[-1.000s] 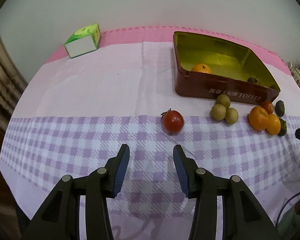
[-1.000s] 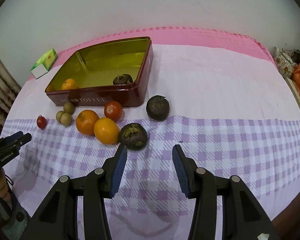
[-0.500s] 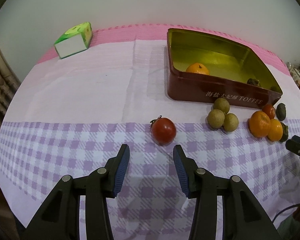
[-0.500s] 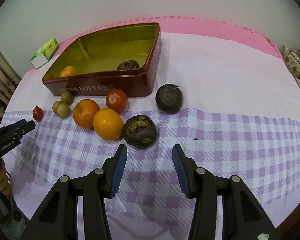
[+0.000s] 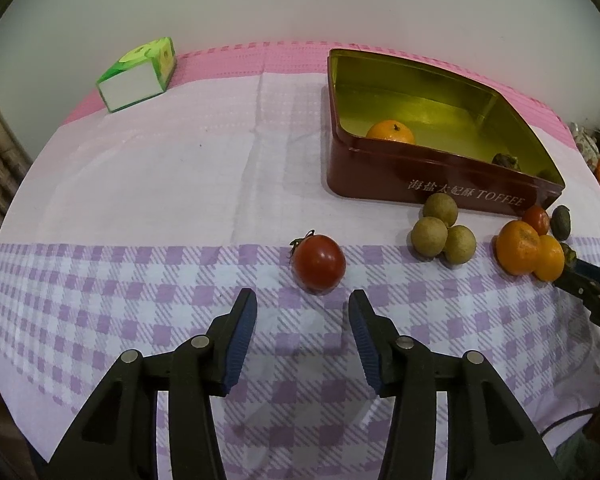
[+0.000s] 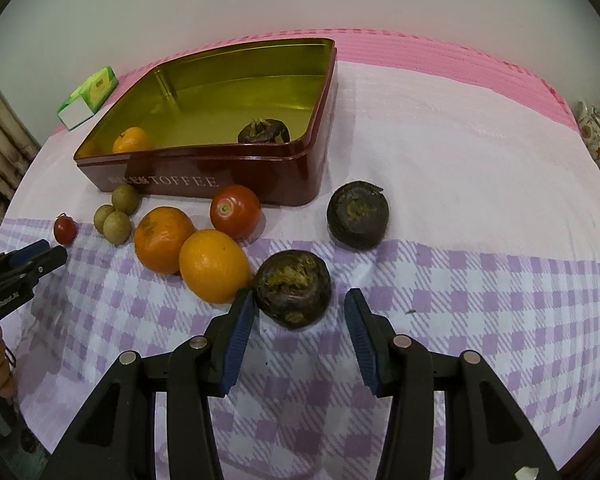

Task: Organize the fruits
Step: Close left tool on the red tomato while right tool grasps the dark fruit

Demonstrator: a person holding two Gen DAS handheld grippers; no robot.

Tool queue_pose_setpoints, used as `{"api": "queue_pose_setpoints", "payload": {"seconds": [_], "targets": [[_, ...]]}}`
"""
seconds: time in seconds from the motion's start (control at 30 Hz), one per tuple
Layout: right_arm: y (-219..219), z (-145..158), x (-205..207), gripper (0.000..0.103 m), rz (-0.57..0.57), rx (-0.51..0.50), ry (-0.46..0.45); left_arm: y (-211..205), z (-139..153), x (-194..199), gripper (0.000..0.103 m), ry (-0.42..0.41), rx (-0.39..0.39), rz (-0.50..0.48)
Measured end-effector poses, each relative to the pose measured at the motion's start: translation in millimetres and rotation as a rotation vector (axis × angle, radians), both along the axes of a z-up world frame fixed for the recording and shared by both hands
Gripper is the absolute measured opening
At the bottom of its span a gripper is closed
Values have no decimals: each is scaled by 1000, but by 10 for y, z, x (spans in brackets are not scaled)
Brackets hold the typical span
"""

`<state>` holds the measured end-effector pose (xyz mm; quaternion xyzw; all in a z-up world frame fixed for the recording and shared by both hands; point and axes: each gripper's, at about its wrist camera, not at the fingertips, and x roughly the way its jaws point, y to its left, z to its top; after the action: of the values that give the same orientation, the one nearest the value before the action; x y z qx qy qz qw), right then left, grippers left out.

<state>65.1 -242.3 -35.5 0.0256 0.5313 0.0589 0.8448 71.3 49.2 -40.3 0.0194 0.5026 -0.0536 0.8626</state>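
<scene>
A dark red toffee tin (image 5: 440,186) (image 6: 292,168) with a gold inside holds an orange (image 5: 391,131) and a dark fruit (image 6: 264,131). My left gripper (image 5: 302,308) is open, just short of a small red tomato (image 5: 319,263). My right gripper (image 6: 299,304) is open, its tips on either side of a dark round fruit (image 6: 293,293). Beside that fruit lie two oranges (image 6: 214,265), a bigger tomato (image 6: 235,211), another dark fruit (image 6: 358,214) and three brown-green longans (image 6: 117,214) (image 5: 440,232).
A green and white box (image 5: 138,74) sits at the table's far left corner. The cloth is pink at the back, white in the middle, purple check at the front. Cluttered items (image 6: 596,136) sit past the table's right edge.
Both grippers have moved forward. The small tomato now sits close in front of the left fingers, and the dark fruit now lies between the right fingertips. Both stay open.
</scene>
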Motion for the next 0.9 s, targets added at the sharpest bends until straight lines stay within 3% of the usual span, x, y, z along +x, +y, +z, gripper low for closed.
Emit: {"api": "queue_pose_setpoints", "payload": {"seconds": [0.17, 0.9], "targets": [[13, -9, 44, 37, 1, -5, -12, 0, -21, 28, 52, 4, 2, -6], [15, -21, 26, 37, -4, -9, -21, -61, -56, 264, 52, -5, 18, -6]]}}
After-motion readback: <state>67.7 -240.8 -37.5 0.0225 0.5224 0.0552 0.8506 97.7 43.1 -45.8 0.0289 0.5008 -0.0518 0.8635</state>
